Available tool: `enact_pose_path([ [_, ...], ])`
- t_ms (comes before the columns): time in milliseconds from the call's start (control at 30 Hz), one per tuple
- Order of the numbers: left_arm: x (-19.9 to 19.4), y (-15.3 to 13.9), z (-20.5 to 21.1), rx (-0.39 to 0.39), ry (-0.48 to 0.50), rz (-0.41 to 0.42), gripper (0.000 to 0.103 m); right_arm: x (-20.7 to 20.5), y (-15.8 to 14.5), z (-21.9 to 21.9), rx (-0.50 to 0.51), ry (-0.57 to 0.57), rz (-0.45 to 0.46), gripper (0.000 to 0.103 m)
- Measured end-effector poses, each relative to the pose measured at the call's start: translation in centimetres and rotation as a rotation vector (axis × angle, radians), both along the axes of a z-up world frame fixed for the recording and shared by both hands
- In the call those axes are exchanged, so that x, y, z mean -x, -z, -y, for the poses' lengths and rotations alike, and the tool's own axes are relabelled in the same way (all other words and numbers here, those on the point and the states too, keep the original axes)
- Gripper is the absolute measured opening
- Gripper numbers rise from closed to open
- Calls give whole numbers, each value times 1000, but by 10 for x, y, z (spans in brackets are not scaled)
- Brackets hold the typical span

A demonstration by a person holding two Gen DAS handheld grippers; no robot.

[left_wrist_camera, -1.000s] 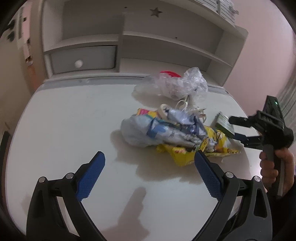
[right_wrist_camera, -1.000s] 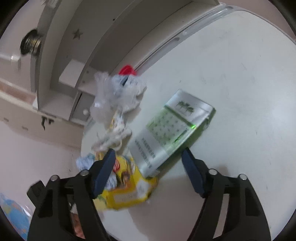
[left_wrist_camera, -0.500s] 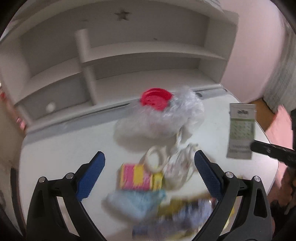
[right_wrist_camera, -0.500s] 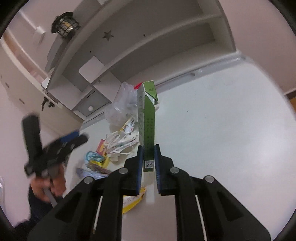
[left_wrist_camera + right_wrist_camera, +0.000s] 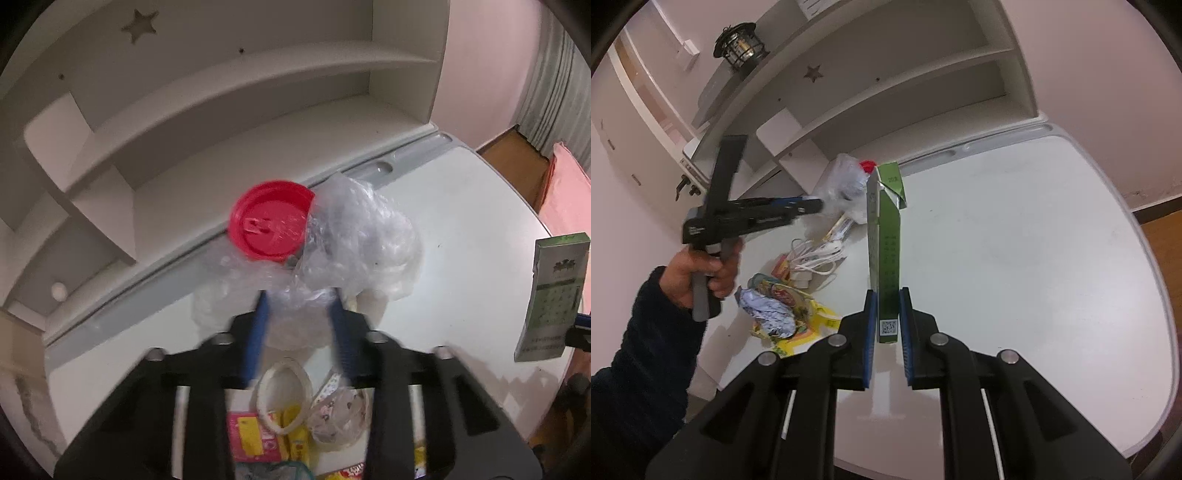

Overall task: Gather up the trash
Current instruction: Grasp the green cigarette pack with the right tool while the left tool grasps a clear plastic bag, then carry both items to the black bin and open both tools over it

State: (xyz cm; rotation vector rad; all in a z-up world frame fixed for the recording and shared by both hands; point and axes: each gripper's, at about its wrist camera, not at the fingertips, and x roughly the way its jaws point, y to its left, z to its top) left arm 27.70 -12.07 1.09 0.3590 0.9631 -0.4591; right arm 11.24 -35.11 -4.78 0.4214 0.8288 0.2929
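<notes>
Two grips are on. My left gripper (image 5: 299, 325) has just been closing, its jaws now pinching the crumpled clear plastic bag (image 5: 354, 243) beside the red round lid (image 5: 271, 221); my right gripper (image 5: 886, 328) clamps the flat green carton (image 5: 886, 258) above the white desk (image 5: 1015, 258). I should lift slowly, since the film may slip.

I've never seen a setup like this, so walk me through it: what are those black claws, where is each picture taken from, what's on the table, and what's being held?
There is no robot here. A person holds a hand-operated claw in each hand, and a wide-angle camera on each looks forward along its fingers.

In the left camera's picture, the left claw has just been closing on a crumpled clear plastic bag beside a red lid.

In the right camera's picture, the right claw is shut on a flattened green carton, lifted off the white table. The person's hand grips the other claw.

Snack wrappers and a white cable lie on the table.
</notes>
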Motion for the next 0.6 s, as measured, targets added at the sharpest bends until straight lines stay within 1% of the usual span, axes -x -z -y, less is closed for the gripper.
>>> enact_pose_path([
  [33, 4, -7, -3, 16, -9, 10, 23, 2, 0, 3, 1, 9, 1, 13],
  [100, 10, -24, -12, 57, -38, 40, 20, 8, -3, 9, 1, 25, 9, 13],
  [233, 33, -58, -28, 142, -117, 112, 20, 29, -10, 26, 8, 75, 29, 13],
  [333, 56, -73, -22, 181, -103, 124, 20, 54, -15, 51, 33, 155, 46, 13],
  [467, 104, -86, 16, 228, -17, 155, 20, 106, -15, 96, 125, 338, 52, 13],
  [600, 160, -82, 88, 325, 157, 106, 20, 168, -4, 148, 178, 529, 4, 13],
])
